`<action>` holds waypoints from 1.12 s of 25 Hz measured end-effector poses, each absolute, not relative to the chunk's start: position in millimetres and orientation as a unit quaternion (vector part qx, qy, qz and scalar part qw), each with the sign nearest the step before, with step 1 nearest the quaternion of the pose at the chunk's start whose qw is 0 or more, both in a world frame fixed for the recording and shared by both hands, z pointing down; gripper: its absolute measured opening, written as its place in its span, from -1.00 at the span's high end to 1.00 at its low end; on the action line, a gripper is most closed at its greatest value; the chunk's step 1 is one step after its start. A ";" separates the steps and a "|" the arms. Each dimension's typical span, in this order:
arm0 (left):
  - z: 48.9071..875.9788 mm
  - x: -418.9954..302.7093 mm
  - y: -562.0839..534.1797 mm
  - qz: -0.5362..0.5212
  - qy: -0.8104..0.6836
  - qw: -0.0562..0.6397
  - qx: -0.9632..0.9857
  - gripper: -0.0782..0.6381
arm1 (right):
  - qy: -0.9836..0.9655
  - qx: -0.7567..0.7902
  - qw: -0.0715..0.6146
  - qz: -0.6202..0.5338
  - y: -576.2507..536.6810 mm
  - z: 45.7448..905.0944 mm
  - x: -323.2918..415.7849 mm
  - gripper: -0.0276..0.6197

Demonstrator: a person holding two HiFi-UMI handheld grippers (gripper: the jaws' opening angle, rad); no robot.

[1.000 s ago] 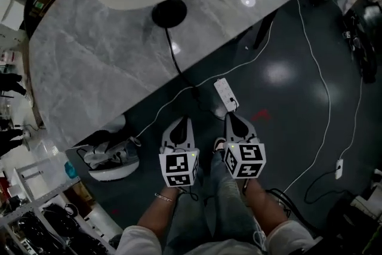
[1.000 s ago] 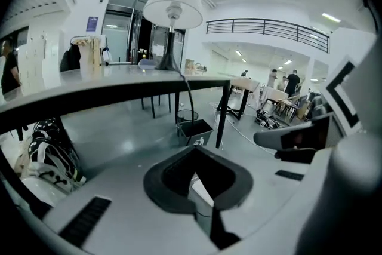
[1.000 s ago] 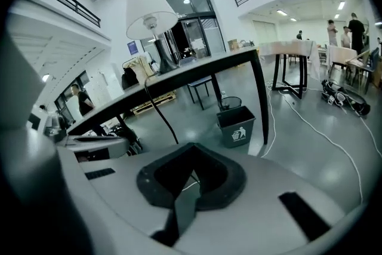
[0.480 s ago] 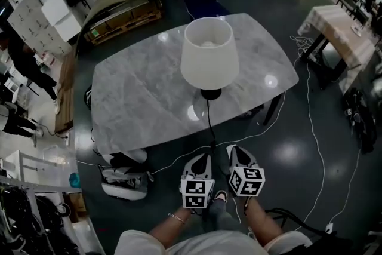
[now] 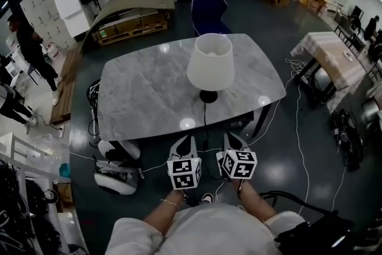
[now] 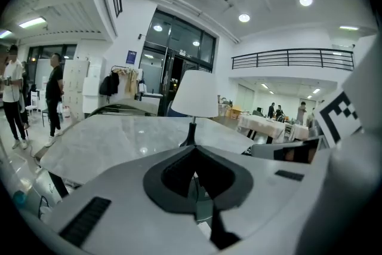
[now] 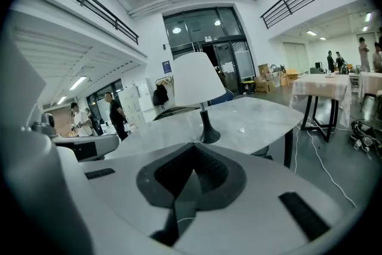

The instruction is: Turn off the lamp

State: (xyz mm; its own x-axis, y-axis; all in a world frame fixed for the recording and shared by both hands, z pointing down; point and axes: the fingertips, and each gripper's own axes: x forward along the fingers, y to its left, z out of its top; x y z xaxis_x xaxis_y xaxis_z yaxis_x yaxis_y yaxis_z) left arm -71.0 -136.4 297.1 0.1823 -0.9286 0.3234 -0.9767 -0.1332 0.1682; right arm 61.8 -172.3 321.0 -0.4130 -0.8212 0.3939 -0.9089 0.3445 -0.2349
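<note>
Lamp point(image 5: 210, 68): white shade, dark round base, upright near the middle of the grey counter point(image 5: 137, 98); whether lit, cannot tell; task not begun.

Nearest: left claw point(image 5: 185, 141) and right claw point(image 5: 234, 140), side by side just ahead of the person; both closed on nothing, pads together in each gripper view; each aimed at the lamp, tips about at the counter's near edge, well apart from base and shade.

Change: a second ago both claws hung low over the floor point(image 5: 286, 164), and the head view caught only the shade's underside and the base; since then claws and gaze have come up, so the whole counter and lamp are framed; judged an approach, no contact made.

Next out: black cord point(image 5: 205, 122), running from the base across the counter and over the near edge between the claws; no switch discernible on it; finding the switch likely comes first; closed claws would suit a press.

Beyond: blue chair point(image 5: 209, 9) behind the counter; bystander point(image 5: 28, 48) at far left.
</note>
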 end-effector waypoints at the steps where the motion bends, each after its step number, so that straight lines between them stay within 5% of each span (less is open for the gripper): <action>1: 292.1 -74.9 -134.0 0.067 -0.639 0.169 0.748 0.76 | -0.815 0.530 0.101 0.210 -172.2 315.9 58.5 0.92; 28: 279.9 -117.6 -128.3 0.068 -0.623 0.159 0.763 0.76 | -0.818 0.532 0.111 0.189 -150.5 302.1 -1.8 0.92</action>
State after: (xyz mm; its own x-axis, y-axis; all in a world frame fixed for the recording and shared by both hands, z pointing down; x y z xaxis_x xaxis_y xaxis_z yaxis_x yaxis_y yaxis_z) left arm -117.6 -128.3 279.9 0.2144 -0.9289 0.3020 -0.9722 -0.1731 0.1577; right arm -1.8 -150.5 302.1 -0.4086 -0.8285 0.3829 -0.9125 0.3614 -0.1917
